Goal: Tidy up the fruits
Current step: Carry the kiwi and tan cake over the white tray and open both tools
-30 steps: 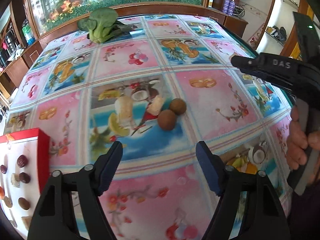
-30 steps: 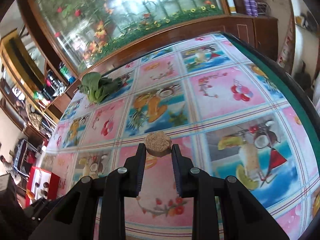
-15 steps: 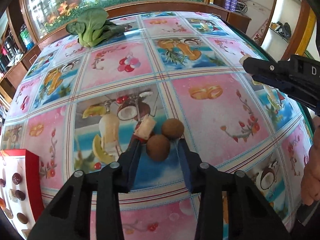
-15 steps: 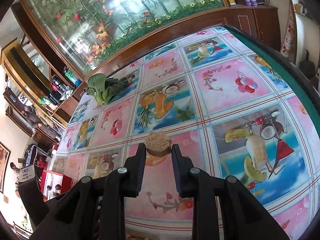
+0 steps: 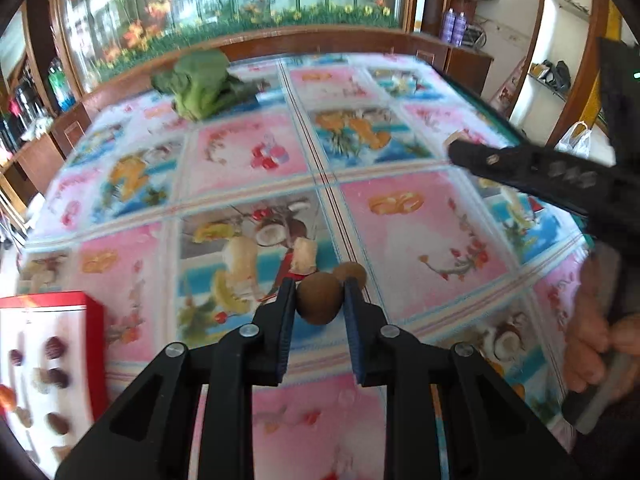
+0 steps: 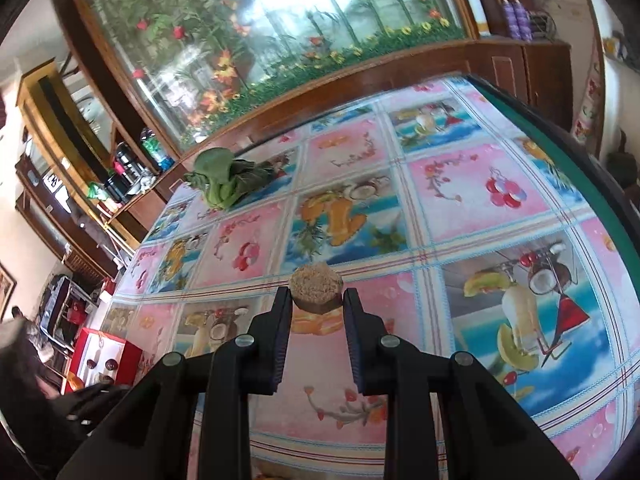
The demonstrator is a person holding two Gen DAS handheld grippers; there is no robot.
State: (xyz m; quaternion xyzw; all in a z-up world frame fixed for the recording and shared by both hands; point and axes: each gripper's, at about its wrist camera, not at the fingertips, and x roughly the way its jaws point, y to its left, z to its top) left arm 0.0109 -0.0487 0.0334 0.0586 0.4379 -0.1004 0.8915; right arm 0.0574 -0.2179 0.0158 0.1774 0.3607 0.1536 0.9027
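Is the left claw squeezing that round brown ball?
Touching. Left wrist view: both pads of the left gripper press the sides of the round brown fruit.

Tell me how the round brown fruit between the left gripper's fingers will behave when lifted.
The round brown fruit looks firm and keeps its shape between the left gripper, whose jaws have just closed on it. Being ball-shaped, it may roll if released on the flat tablecloth. It seems light.

Left wrist view: close above tablecloth point(image 5: 420, 232), angled down, facing the aquarium cabinet point(image 5: 240, 4). Right wrist view: close, shallower tilt, rolled, facing the same cabinet. Shared: leafy greens point(image 6: 224, 180) before cabinet, red box point(image 5: 52, 352).
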